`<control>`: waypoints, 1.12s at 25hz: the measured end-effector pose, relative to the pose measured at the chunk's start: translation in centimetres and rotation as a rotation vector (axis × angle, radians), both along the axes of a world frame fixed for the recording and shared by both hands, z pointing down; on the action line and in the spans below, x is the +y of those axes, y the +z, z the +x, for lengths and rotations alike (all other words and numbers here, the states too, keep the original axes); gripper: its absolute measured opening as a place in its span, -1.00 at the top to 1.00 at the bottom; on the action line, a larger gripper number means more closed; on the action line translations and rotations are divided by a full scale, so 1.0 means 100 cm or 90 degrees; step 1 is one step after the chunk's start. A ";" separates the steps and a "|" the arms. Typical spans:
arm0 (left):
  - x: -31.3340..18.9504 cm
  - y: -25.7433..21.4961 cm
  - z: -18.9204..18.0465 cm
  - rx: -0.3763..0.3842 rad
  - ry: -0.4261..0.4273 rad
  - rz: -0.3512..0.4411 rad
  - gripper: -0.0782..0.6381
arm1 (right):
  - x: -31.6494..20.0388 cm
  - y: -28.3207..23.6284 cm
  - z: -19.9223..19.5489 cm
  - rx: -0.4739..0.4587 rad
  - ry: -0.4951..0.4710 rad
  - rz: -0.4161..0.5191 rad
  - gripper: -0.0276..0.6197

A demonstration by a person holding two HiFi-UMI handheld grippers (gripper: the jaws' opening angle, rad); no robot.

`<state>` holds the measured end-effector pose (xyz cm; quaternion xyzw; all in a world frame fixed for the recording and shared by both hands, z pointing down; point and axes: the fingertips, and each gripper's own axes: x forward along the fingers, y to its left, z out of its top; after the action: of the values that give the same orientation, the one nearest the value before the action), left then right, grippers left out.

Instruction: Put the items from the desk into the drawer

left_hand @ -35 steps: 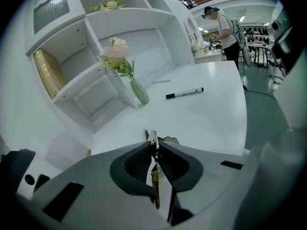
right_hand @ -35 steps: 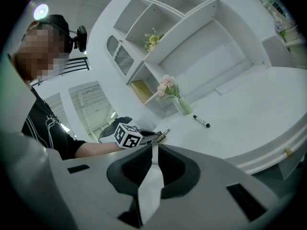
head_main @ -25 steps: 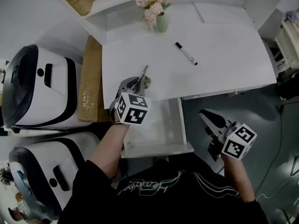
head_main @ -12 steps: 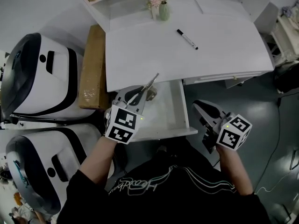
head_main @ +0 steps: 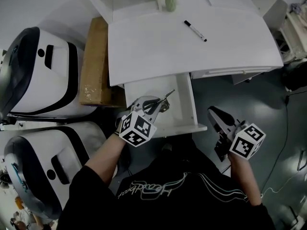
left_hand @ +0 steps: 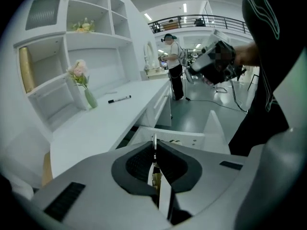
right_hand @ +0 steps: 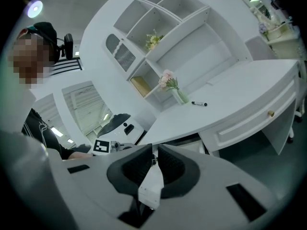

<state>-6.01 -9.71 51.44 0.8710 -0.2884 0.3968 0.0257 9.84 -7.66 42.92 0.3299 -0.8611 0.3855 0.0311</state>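
My left gripper (head_main: 154,104) is shut on a thin metal item (head_main: 166,97) with a brass-coloured part. It holds the item over the open white drawer (head_main: 194,105) under the desk's front edge. In the left gripper view the item (left_hand: 153,143) shows edge-on between the pads. A black marker (head_main: 195,30) lies on the white desk top (head_main: 158,47), far from both grippers. My right gripper (head_main: 215,114) hangs to the right of the drawer over the floor, shut, with nothing in it. The marker (right_hand: 199,103) also shows in the right gripper view.
A vase of pink flowers (head_main: 170,1) stands at the desk's back edge. A cardboard box (head_main: 94,61) lies left of the desk, beside two white and black machines (head_main: 38,71). White shelves (right_hand: 158,28) rise behind the desk. Grey floor (head_main: 268,109) lies to the right.
My left gripper has carried the metal item from the desk's front edge back over the open drawer. The right gripper has stayed beside the drawer.
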 end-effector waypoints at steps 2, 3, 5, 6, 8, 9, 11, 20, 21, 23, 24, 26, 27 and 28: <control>-0.003 0.024 0.003 -0.028 0.018 0.002 0.68 | 0.000 0.004 0.007 0.007 0.006 -0.008 0.72; -0.006 0.036 0.004 -0.042 0.026 0.003 0.68 | 0.000 0.006 0.010 0.011 0.008 -0.012 0.72; -0.012 0.058 0.007 -0.063 0.038 0.006 0.68 | -0.003 0.011 0.019 0.019 0.013 -0.020 0.72; -0.016 0.069 0.008 -0.072 0.043 0.008 0.68 | -0.004 0.014 0.023 0.023 0.017 -0.025 0.72; -0.026 0.087 0.011 -0.088 0.050 0.014 0.68 | -0.007 0.020 0.031 0.032 0.020 -0.037 0.72; -0.031 0.096 0.011 -0.098 0.054 0.019 0.68 | -0.009 0.024 0.033 0.037 0.020 -0.043 0.72; -0.041 0.113 0.011 -0.120 0.064 0.032 0.68 | -0.012 0.030 0.036 0.044 0.017 -0.053 0.72; -0.043 0.179 0.002 -0.166 0.092 0.043 0.69 | -0.022 0.059 0.042 0.055 0.012 -0.092 0.72; -0.041 0.183 0.002 -0.169 0.097 0.041 0.68 | -0.022 0.061 0.042 0.053 0.013 -0.096 0.72; -0.036 0.191 0.003 -0.175 0.104 0.031 0.62 | -0.023 0.063 0.041 0.047 0.015 -0.100 0.72; -0.034 0.194 0.003 -0.174 0.102 0.022 0.51 | -0.024 0.063 0.041 0.045 0.015 -0.100 0.72; -0.032 0.195 0.004 -0.162 0.088 0.002 0.42 | -0.023 0.061 0.040 0.043 0.014 -0.098 0.72; -0.032 0.194 0.004 -0.152 0.081 -0.011 0.33 | -0.022 0.060 0.040 0.041 0.014 -0.097 0.72; -0.031 0.191 0.005 -0.140 0.075 -0.025 0.26 | -0.021 0.058 0.039 0.037 0.014 -0.095 0.72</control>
<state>-5.51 -12.77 70.56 0.8371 -0.2304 0.4960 -0.0123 13.77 -9.77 48.74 0.3470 -0.8252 0.4391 0.0769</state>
